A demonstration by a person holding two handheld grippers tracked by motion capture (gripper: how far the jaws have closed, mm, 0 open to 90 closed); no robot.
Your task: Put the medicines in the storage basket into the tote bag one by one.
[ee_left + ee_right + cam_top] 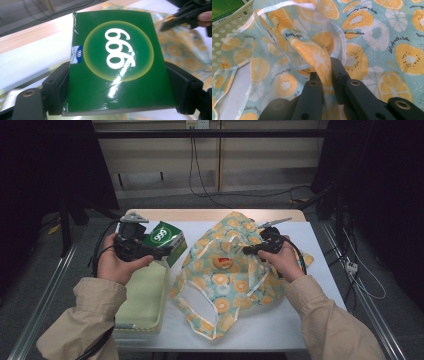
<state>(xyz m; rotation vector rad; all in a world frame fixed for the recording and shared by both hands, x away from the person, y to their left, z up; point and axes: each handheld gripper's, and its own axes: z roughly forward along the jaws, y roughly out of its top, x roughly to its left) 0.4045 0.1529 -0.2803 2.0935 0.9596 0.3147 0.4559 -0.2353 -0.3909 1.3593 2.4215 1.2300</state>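
"999" in white on green box (pixel 117 65), clamped by left gripper (pixel 159 252) above pale tray (pixel 145 305). Right gripper (pixel 325 75) pinching fruit-print bag (pixel 230 275), lettered "play with a bitter", on white table (pixel 320 250).

Dim room; table lit (glare on box (pixel 117 62)).
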